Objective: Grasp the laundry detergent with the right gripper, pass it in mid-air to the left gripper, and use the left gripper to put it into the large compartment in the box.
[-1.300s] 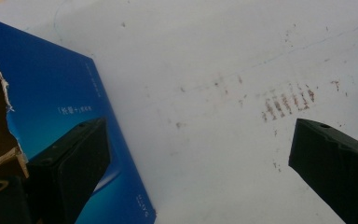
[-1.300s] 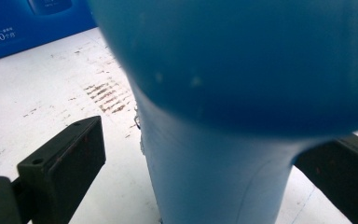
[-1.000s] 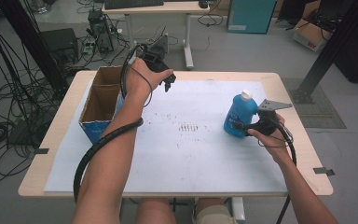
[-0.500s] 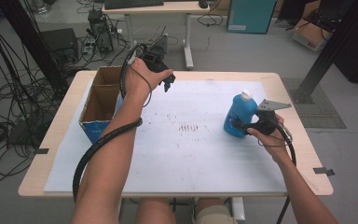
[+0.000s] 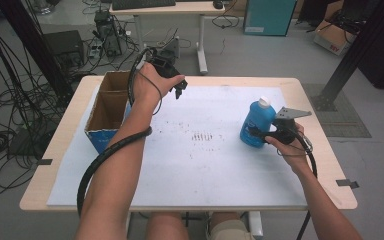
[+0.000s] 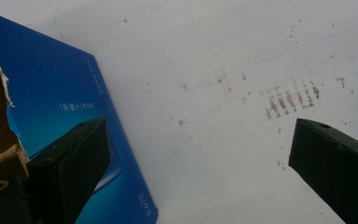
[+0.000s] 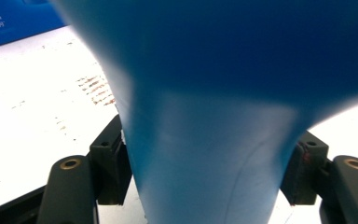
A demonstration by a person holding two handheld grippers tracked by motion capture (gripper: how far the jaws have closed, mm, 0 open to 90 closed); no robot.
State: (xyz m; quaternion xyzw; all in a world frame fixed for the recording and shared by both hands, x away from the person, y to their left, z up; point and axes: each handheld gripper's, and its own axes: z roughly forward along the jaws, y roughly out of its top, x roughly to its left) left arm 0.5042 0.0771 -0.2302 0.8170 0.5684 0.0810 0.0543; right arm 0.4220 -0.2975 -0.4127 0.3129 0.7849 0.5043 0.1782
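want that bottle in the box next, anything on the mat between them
Nothing visible. The blue bottle stands upright, clamped by the right gripper, and the white mat between it and the box holds only faint reddish marks. The left gripper hangs open above the mat beside the box.

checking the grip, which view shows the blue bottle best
The high view: the whole blue bottle stands upright with its white cap, the right tongs at its lower body. The right gripper view gives a blurred close-up of its waist between the jaws.
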